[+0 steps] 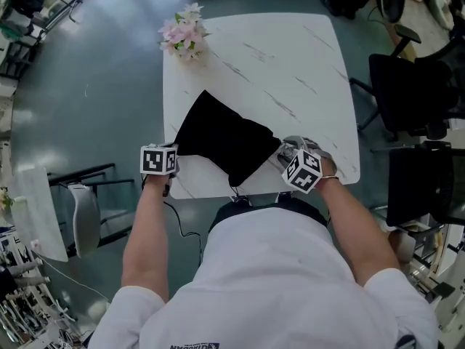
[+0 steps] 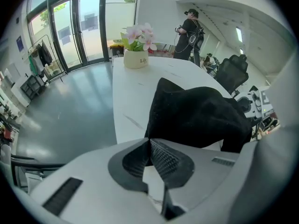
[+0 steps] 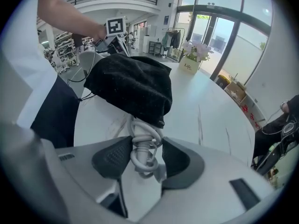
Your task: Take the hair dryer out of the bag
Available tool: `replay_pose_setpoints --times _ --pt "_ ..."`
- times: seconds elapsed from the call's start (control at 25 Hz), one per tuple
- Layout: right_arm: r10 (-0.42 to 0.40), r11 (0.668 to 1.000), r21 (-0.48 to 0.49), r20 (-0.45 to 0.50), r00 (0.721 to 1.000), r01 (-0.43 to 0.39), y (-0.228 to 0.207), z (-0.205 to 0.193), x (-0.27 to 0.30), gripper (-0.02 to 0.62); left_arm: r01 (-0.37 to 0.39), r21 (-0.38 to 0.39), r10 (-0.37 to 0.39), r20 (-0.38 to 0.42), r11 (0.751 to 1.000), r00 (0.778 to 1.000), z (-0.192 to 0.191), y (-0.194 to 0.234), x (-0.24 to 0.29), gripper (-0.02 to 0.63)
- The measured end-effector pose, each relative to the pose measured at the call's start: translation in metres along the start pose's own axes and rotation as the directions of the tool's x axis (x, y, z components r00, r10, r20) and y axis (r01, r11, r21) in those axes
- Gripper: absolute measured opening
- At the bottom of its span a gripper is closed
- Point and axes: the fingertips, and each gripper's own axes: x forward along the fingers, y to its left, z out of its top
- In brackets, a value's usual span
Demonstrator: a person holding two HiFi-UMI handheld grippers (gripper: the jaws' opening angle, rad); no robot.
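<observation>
A black fabric bag [image 1: 221, 140] lies on the white marble table [image 1: 290, 64] near its front edge. My left gripper [image 1: 171, 158] is at the bag's left corner; in the left gripper view its jaws [image 2: 149, 146] are shut, with the corner of the bag [image 2: 196, 115] pinched at their tips. The hair dryer's white cord-wrapped end [image 3: 142, 136] pokes out of the bag's [image 3: 131, 83] near opening. My right gripper [image 3: 146, 155] is shut on it, both pads touching the coil. The dryer's body stays hidden inside the bag. My right gripper [image 1: 292, 153] sits at the bag's right corner.
A pot of pink flowers [image 1: 185, 38] stands at the table's far left corner. Black office chairs [image 1: 414, 93] stand to the right of the table, and a grey chair [image 1: 83, 217] to the left. A person [image 2: 189, 31] stands far off beyond the table.
</observation>
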Motion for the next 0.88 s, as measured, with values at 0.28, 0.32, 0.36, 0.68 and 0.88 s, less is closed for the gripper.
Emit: replay_pose_setpoints --times 0.28,0.32,0.36,0.68,0.88 --pt "-0.006 1.0 0.018 0.001 1.0 0.006 0.003 -0.013 -0.011 0.21 -0.019 -0.003 0.019 0.004 1.0 1.0 0.018 0.013 0.003 0.021" --pt "-0.006 1.0 0.024 0.003 1.0 0.006 0.005 -0.015 -0.013 0.209 -0.019 -0.003 0.019 0.001 1.0 1.0 0.019 0.013 0.004 0.021" --pt "-0.006 1.0 0.029 0.005 1.0 0.006 0.006 -0.016 -0.013 0.209 -0.017 -0.008 0.017 -0.002 1.0 1.0 0.018 0.014 0.006 0.021" --pt "-0.004 0.999 0.049 -0.003 1.0 0.004 0.009 -0.018 -0.007 0.21 0.021 -0.113 -0.004 0.152 0.993 0.988 0.047 0.013 -0.02 0.171" --pt "-0.003 0.998 0.058 0.0 1.0 0.003 0.009 -0.018 -0.007 0.213 0.159 0.187 -0.195 0.199 0.97 0.96 0.108 -0.056 -0.047 0.186"
